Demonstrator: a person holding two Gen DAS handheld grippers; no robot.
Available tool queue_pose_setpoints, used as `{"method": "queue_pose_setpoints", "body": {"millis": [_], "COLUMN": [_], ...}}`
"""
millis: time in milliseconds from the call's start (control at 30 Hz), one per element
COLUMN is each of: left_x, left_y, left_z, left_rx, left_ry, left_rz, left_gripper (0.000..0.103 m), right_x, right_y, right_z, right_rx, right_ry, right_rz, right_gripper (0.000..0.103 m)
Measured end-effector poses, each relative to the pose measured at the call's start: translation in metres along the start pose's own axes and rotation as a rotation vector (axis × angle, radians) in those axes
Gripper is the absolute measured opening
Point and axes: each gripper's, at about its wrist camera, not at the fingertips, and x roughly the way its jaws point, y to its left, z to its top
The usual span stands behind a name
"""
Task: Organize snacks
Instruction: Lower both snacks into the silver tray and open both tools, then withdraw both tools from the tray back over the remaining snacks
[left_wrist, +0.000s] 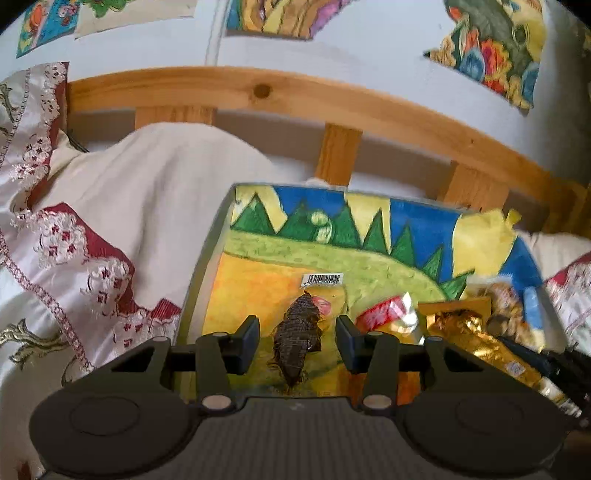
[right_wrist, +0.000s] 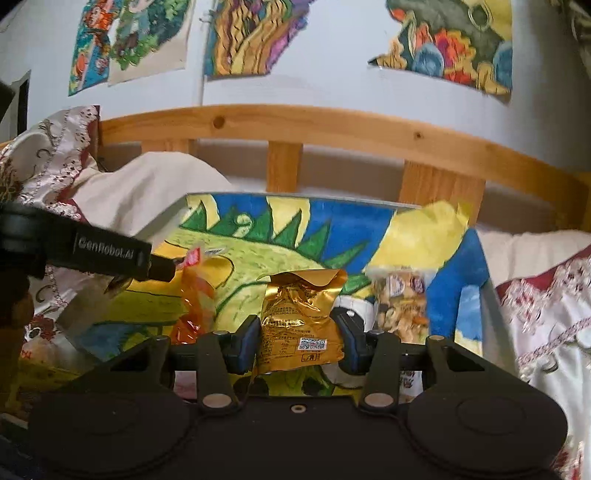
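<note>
Our right claw (right_wrist: 298, 334) clamped on a gold packet (right_wrist: 301, 317) above the painted board (right_wrist: 406, 229), our left claw (left_wrist: 297, 341) apart around a dark snack (left_wrist: 297, 341) on that board, nut bag (right_wrist: 400, 306) right of the packet

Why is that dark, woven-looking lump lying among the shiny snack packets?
It does look odd. The dark brown woven lump lies bare on the painted board, frayed at its edges, with no wrapper visible, unlike the gold packet in the right gripper. I cannot tell what it is.
</note>
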Motion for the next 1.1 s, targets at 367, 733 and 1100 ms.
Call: {"method": "queue_pose_setpoints", "body": {"millis": [367, 733, 1100], "left_x": [0.011, -0.041, -0.131], "left_y": [0.003, 0.01, 0.012], "left_z": [-0.009, 0.004, 0.017], "left_rx": [0.002, 0.016, 0.025], "left_ry": [0.091, 0.021, -0.124], "left_rz": [0.009, 0.038, 0.038], "left_gripper": [0.058, 0.093, 0.102], "right_x": [0.009, -0.032, -0.119], "right_y": [0.002, 0.002, 0.001], "right_z": [-0.002, 0.015, 0.044], "right_rx": [0.005, -0.014, -0.013], "right_ry": [0.044, -0.029, -0.147], "right_rz": [-0.001, 0.0, -0.03], "right_gripper": [0.054, 0.09, 0.102]}}
